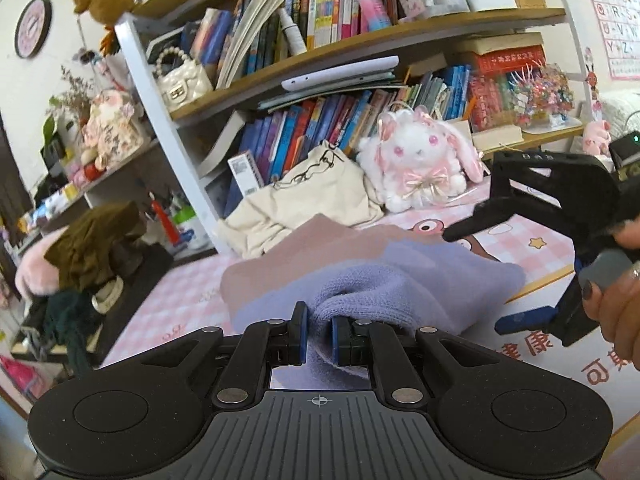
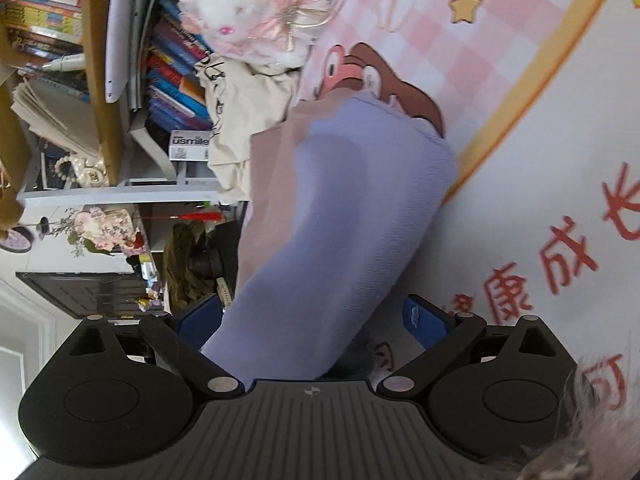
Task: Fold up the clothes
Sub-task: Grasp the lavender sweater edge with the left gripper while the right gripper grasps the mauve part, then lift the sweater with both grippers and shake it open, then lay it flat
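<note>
A lilac knit garment lies bunched on a mauve piece of cloth on the pink checked mat. At the bottom of the left wrist view, my left gripper is shut, its blue pads pinching a fold of the lilac knit. My right gripper, held by a hand, comes in from the right with its fingers spread around the garment's right edge. In the right wrist view, which is rolled sideways, the lilac garment runs between the wide-apart pads of my right gripper, and they do not press on it.
A cream cloth bag and a white plush rabbit sit behind the garment against a full bookshelf. A heap of brown and dark clothes lies off the mat to the left. The mat's printed white part lies to the right.
</note>
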Motion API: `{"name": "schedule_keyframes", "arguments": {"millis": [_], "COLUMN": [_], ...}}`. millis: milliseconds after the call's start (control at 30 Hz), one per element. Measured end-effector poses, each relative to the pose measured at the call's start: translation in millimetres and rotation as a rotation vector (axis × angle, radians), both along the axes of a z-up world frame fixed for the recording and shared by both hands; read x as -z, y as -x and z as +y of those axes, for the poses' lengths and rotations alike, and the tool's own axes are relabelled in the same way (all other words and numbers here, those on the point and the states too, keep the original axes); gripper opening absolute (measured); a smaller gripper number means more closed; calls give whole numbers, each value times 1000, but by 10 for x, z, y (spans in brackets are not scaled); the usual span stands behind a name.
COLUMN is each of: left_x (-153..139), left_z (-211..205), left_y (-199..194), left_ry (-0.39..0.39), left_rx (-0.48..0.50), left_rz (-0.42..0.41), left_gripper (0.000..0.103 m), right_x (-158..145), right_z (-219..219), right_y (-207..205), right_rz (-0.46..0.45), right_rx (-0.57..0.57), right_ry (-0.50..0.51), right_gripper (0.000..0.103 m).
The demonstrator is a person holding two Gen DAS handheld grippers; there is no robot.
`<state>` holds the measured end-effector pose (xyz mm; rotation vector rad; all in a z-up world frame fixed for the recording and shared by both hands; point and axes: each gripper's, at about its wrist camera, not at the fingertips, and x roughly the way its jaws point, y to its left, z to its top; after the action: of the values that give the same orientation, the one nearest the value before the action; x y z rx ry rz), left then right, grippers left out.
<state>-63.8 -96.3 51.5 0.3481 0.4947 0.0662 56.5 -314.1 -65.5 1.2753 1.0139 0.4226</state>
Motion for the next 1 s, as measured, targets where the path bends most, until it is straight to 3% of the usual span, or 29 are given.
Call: {"name": "schedule_keyframes", "arguments": {"millis": [600,700,733,767,800,900,1000], "left_x": [-107,-111,-112,-116,-121,-219,-435], "left_z": [-1,0,4,11,18,13,4], "left_y": [89,107,116,130,145,202,254], "left_ry": [35,29,27,25,22,21,41], "left_rx": [-10,-6,-4,-2,-1,32,85], "left_rz": [-44,-42,-41,-41,-42,-69,-145], "left_gripper": [11,11,11,11,11,11,10], "right_x": [31,77,89,98,93,-121,-657], "right_z": [-23,50,61,69,61,-53,-244], "right_y": [18,-67,-100,-132,-159,-215,-341], "right_rz": [22,44,52,58,55,-57,-248], "right_rx": [20,21,26,30,29,44,92], "right_ry": [25,37,48,58,72,74,21], "right_gripper": [87,74,56,30,17,13,12]}}
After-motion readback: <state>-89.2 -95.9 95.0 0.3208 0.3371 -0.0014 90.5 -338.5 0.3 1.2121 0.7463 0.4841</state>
